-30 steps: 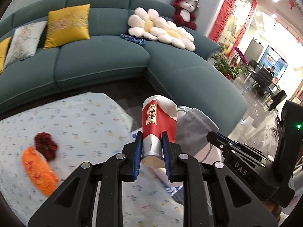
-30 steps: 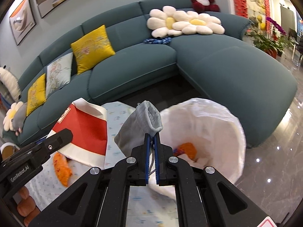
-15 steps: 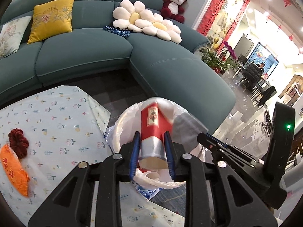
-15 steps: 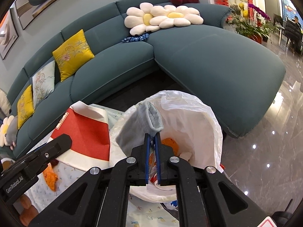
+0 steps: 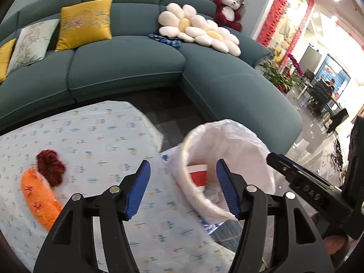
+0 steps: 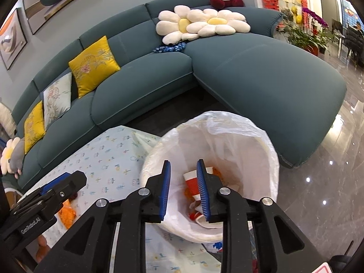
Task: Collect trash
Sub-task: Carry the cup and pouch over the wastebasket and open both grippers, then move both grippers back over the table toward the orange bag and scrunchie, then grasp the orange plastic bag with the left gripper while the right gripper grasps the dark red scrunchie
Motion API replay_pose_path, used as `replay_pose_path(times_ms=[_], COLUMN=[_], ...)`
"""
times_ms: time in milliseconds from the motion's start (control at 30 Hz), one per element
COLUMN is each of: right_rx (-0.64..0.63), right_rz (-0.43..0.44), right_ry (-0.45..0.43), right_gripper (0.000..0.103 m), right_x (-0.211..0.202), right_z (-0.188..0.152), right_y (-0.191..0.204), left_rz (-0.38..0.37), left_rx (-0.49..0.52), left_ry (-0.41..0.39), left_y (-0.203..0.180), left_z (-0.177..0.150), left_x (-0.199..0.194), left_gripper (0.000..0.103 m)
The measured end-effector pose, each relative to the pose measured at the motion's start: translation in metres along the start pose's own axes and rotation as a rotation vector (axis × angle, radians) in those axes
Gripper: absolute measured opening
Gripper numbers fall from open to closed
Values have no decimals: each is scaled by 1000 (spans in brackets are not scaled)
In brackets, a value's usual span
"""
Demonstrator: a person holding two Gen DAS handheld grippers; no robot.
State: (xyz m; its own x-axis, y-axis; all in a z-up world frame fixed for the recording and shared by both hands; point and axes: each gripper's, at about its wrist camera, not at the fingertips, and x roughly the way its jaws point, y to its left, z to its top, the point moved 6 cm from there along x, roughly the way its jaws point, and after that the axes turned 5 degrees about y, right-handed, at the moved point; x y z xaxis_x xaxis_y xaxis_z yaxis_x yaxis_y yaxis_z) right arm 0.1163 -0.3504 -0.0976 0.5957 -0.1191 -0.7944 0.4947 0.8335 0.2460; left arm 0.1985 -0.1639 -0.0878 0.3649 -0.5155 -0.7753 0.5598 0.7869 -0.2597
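A bin lined with a white plastic bag [image 5: 248,150] [image 6: 257,150] stands beside the table. A red and white paper carton [image 5: 198,176] [image 6: 193,183] lies inside it with other scraps. My left gripper [image 5: 183,188] is open and empty, over the table edge and the bin's near rim. My right gripper [image 6: 183,190] is open and empty above the bin's mouth. An orange pouch [image 5: 39,201] and a dark red scrunchie [image 5: 50,165] lie on the table's left part.
The table carries a pale floral cloth [image 5: 97,141] [image 6: 107,157]. A teal corner sofa [image 5: 127,66] [image 6: 261,75] with yellow cushions and flower pillows curves behind. Glossy tiled floor [image 6: 329,193] lies to the right.
Both grippers opened. The carton dropped from the left gripper into the bin, and the grey cloth left the right gripper and is out of sight. The left gripper pulled back.
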Motion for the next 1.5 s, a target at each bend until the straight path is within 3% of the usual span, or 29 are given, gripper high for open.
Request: replay_pose_path(times_ms=[333,567,767,1033,1167,1333,1367,1500], right_rx=[-87,-174,-232,-278,-309,-345,-351,-373], right_rz=[62,108,123,125,125,131,133,146], right_ry=[29,62,96,145,167,193,199,224], right_gripper=[28,28,30,30,30,30,30,30], right_x=[6,15,28,50,60,72,74,83], right_z=[-13,-31,-52,-76,-86,-95,-97,-104], right_y=[71,131,170,206,223,243,247,264], left_rz=[108,176,216,216,192,160,158,168], left_rx=[-97,-197,-339,-376,-370,-354,-349,-356], left_ry=[-22,-5,68,174,205,193,185,137], left_y=[79,147,204,227,230,236,238,252], left_z=[-8,-30,-63,-91,-99,-105,-105,-104], left_x=[-28,-40,-31,-1,9,3,0,-22], left_gripper=[65,75,79,78,56,14,10,7])
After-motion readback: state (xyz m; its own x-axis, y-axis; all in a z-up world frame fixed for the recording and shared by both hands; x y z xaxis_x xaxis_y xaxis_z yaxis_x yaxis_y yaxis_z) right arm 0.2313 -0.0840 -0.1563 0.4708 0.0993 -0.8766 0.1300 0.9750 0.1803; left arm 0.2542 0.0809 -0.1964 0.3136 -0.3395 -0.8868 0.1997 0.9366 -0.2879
